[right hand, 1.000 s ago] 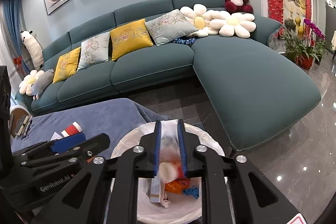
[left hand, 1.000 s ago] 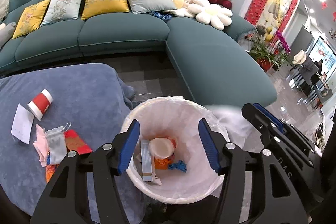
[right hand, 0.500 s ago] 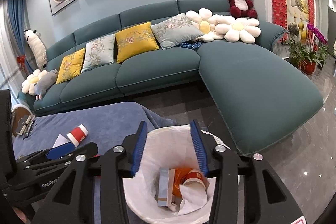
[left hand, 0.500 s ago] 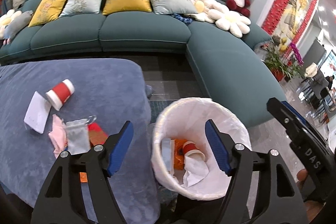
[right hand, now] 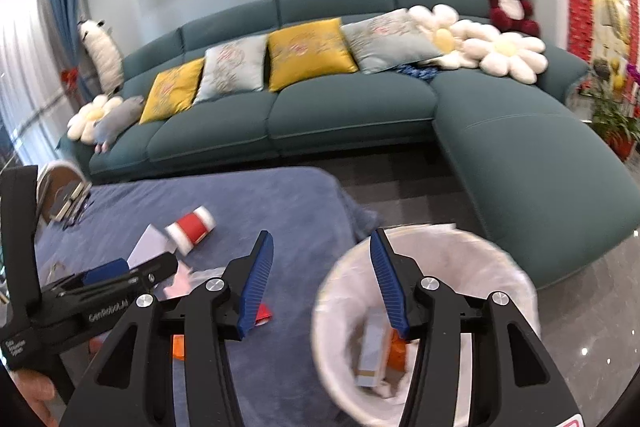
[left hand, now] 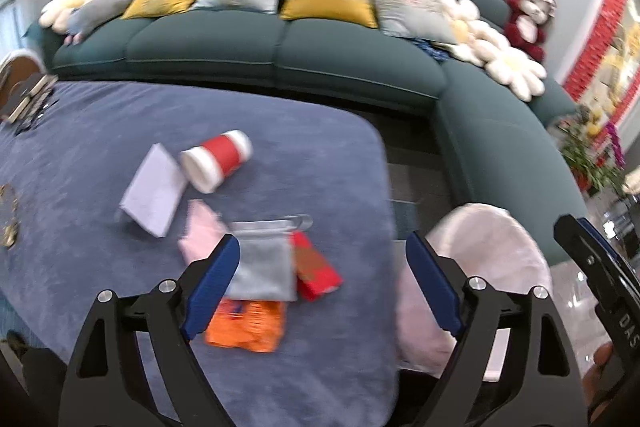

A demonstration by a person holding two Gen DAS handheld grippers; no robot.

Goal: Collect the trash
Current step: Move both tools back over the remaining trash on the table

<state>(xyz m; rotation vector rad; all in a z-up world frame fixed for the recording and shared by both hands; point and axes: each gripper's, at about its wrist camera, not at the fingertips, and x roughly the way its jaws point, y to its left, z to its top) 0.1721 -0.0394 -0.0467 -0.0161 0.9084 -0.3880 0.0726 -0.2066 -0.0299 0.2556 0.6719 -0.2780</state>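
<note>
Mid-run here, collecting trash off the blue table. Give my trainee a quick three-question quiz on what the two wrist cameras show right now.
1. True or false: the red-and-white paper cup stands upright on the blue cloth-covered table.
2. Which lies nearest the left gripper? A) grey pouch with clear zip top B) white folded paper C) the cup
3. Fill in: the white-lined round trash bin sits on the floor beside the table's ____ edge, as both views show it.

Key: 1 false, it lies on its side. 2 A. 3 right.
</note>
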